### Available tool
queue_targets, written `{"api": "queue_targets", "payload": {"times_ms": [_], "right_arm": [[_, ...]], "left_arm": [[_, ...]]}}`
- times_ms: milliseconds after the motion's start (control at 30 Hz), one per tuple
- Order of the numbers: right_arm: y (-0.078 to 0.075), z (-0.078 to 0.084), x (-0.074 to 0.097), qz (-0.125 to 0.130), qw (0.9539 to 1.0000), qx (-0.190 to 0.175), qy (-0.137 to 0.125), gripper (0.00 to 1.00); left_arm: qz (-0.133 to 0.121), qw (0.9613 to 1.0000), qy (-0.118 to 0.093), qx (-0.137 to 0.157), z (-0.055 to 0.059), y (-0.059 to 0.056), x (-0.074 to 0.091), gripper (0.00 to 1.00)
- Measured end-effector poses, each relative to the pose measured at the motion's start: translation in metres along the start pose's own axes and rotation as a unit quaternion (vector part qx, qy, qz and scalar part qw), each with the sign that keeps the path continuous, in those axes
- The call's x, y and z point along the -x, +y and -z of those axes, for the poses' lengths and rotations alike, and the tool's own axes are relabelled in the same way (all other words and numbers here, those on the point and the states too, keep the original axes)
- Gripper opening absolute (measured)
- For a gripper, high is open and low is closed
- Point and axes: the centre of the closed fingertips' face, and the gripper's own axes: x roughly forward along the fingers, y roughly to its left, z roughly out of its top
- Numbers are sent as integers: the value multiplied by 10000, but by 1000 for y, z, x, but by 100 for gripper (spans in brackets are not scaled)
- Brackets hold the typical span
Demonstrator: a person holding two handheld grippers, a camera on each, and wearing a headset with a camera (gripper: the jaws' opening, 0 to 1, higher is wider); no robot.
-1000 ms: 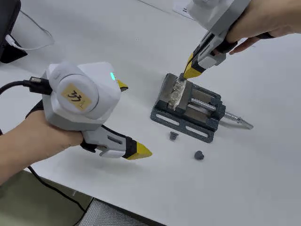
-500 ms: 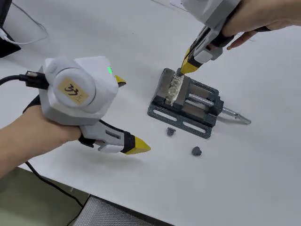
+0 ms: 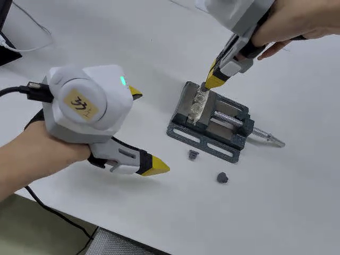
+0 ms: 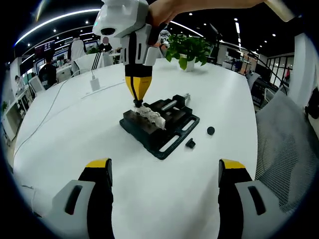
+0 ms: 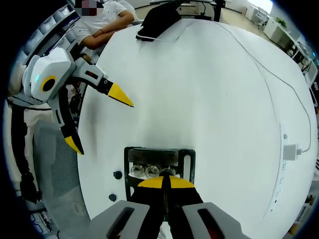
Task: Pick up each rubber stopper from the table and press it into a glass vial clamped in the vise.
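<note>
The right hand-held gripper [image 3: 209, 84] is held over the near end of the vise [image 3: 226, 139], which is set on the white surface [image 3: 133, 42]. In the right gripper view its yellow jaws are seen drawn almost together, and a grey stopper [image 3: 203, 86] is pinched at their tips, right on top of the end glass vial [image 3: 200, 100] in the row clamped in the vise. The left hand-held gripper [image 3: 147, 132] is held above the surface, well apart from the vise, its jaws spread wide with nothing between them. Two loose stoppers [image 3: 193, 154] [image 3: 222, 177] are seen lying on the surface just beside the vise base.
</note>
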Motion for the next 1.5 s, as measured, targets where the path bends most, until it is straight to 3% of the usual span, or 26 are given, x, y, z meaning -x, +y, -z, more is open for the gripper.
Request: {"api": "queue_targets", "payload": {"times_ms": [133, 267, 400, 733, 833, 1067, 1367, 1433, 1500], "right_arm": [[-1, 0, 0, 14, 9999, -127, -8, 0], [-1, 1, 0, 42, 10000, 2, 8, 0], [-5, 0, -1, 2, 9998, -181, -53, 0], [-1, 1, -1, -27, 9999, -37, 137, 0], [-1, 1, 0, -82, 9997, -191, 91, 0], [-1, 1, -2, -44, 9999, -132, 97, 0], [1, -1, -5, 66, 9993, 106, 346, 0], [0, -1, -5, 145, 9981, 307, 514, 0], [0, -1, -6, 244, 9981, 238, 510, 0]], "left_arm": [[-3, 10000, -29, 18, -2, 2, -1, 87], [4, 10000, -28, 26, -2, 3, -2, 87], [-34, 9999, -63, 79, -1, 6, -3, 86], [-64, 9999, -110, 88, -4, 9, -5, 86], [-86, 9998, -130, 83, -5, 10, -4, 86], [-95, 9998, -124, 88, -5, 10, -5, 86], [-83, 9999, -119, 84, -8, 9, -10, 86], [-72, 9998, -143, 86, -10, 8, -10, 85], [-97, 9998, -134, 52, -11, 9, -10, 85]]}}
